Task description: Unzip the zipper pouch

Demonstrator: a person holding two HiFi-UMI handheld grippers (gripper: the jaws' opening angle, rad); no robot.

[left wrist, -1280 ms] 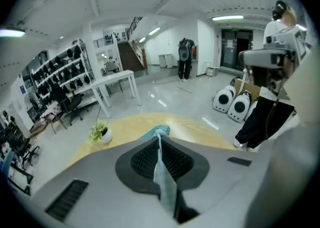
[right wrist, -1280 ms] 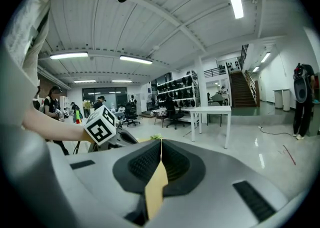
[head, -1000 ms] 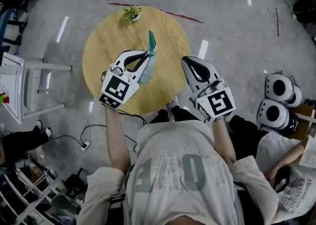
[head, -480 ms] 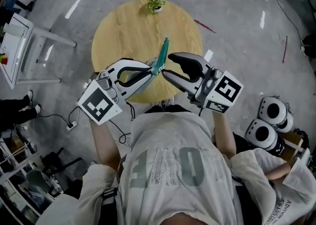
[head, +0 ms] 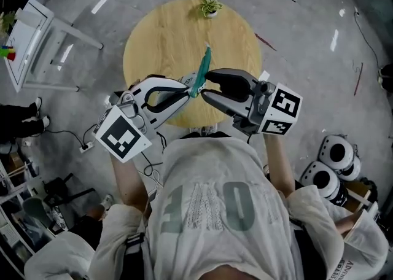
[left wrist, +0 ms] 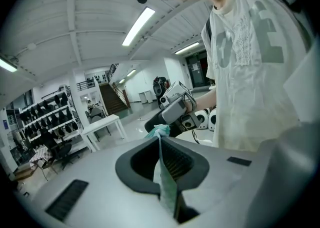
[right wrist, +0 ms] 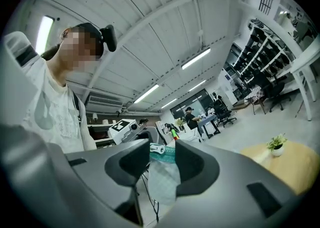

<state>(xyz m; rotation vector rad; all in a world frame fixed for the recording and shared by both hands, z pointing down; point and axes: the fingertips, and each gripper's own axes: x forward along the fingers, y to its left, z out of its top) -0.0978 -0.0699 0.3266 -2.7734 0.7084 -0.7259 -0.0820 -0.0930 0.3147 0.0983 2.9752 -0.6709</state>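
Left gripper (head: 191, 84) is pinching the zipper pouch (head: 203, 67) hard between pressed-together jaws, holding it up in the air over the near part of the round wooden table (head: 159, 39), not resting on it. Likely reason: it is anchoring one end so the zip has something to pull against. Right gripper (right wrist: 161, 158) is facing it from the other side, its jaws opening, and the pouch's other end is sitting in the gap with no pad pressing on it. A small white zipper pull (right wrist: 157, 148) is showing at the top of that gap, probably what this gripper is lining up for. The pouch is looking thin and flat, tilting edge-on, with a teal top band and a pale, see-through body hanging limp below.
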